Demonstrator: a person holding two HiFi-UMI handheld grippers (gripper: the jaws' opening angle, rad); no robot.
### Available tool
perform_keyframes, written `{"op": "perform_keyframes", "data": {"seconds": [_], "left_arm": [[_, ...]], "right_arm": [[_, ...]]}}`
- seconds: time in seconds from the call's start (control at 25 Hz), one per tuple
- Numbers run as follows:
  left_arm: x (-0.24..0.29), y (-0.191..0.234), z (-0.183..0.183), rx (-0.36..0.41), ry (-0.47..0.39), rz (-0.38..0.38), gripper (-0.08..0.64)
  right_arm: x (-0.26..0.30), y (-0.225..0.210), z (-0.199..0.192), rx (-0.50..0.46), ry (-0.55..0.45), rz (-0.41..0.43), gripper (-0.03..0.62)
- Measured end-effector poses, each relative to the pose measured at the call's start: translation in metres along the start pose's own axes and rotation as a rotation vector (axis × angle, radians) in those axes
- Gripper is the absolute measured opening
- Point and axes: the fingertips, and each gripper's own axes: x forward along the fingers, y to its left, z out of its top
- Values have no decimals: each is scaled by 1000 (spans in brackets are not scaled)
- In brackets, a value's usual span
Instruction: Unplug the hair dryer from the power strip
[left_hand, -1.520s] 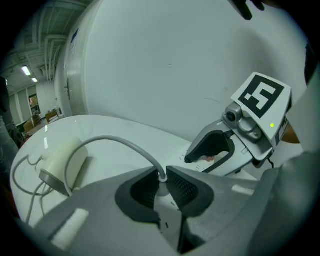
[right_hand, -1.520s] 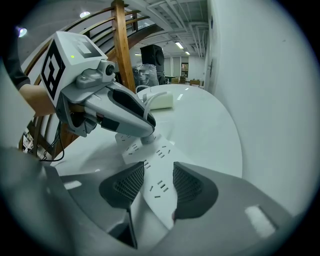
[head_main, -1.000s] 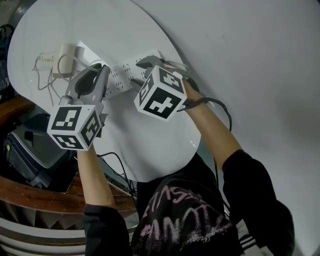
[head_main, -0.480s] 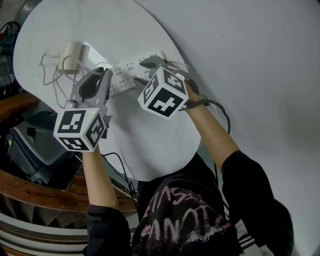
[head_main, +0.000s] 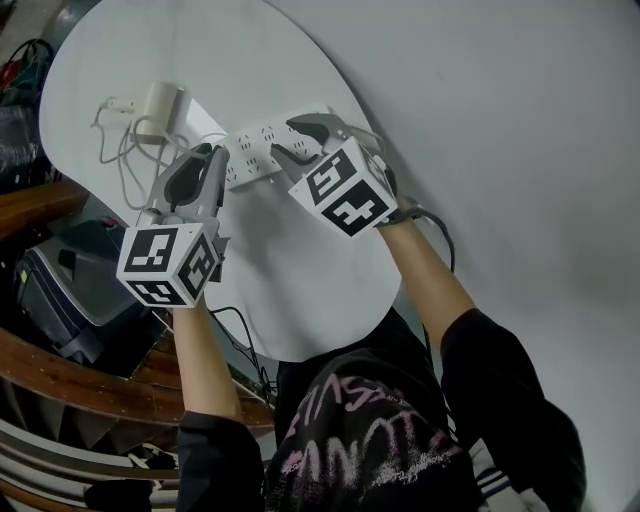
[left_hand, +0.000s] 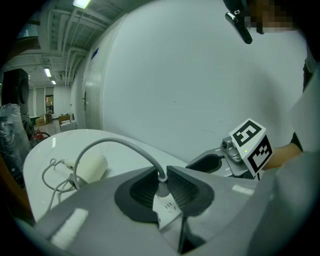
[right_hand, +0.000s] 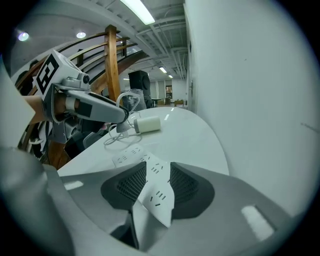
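A white power strip (head_main: 255, 150) lies on the round white table (head_main: 300, 290). My right gripper (head_main: 297, 140) is shut on its right end; in the right gripper view the strip (right_hand: 152, 190) runs out between the pads. My left gripper (head_main: 208, 157) is shut on the hair dryer's plug (left_hand: 162, 186) at the strip's left end. Whether the pins sit in a socket is hidden. The grey cord (left_hand: 115, 145) arcs from the plug to the cream hair dryer (head_main: 155, 103), which lies far left among its coiled cord.
A white curved wall (head_main: 500, 120) borders the table on the right. Left of the table are a dark case (head_main: 60, 290) and a wooden railing (head_main: 60, 375). A black cable (head_main: 440, 225) hangs by my right forearm.
My right gripper has turned a little while staying on the strip. My left gripper stays on the plug at the strip's left end. The head camera has shifted slightly.
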Motion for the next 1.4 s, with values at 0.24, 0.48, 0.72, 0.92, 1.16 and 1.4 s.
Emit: {"op": "perform_keyframes", "data": {"seconds": [0.24,0.48,0.72,0.92,1.16,1.4], "left_arm": [[-14,-3,1,-11,-16,20,57],[-22,-9,1,-14,-30,28,57],[-32,-18,2,-16,-41,35,57],[-42,-21,6,-19,-72,52,57],[-52,-26,8,-18,-100,68,57],[-65,-29,11,-26,-130,74,57]], "right_arm": [[-19,7,13,89,-97,-12,130],[-30,10,19,58,-129,-65,93],[-46,13,24,73,-171,-102,51],[-58,14,31,83,-209,-136,22],[-73,17,37,94,-238,-168,21],[-87,23,41,92,-261,-195,21]]}}
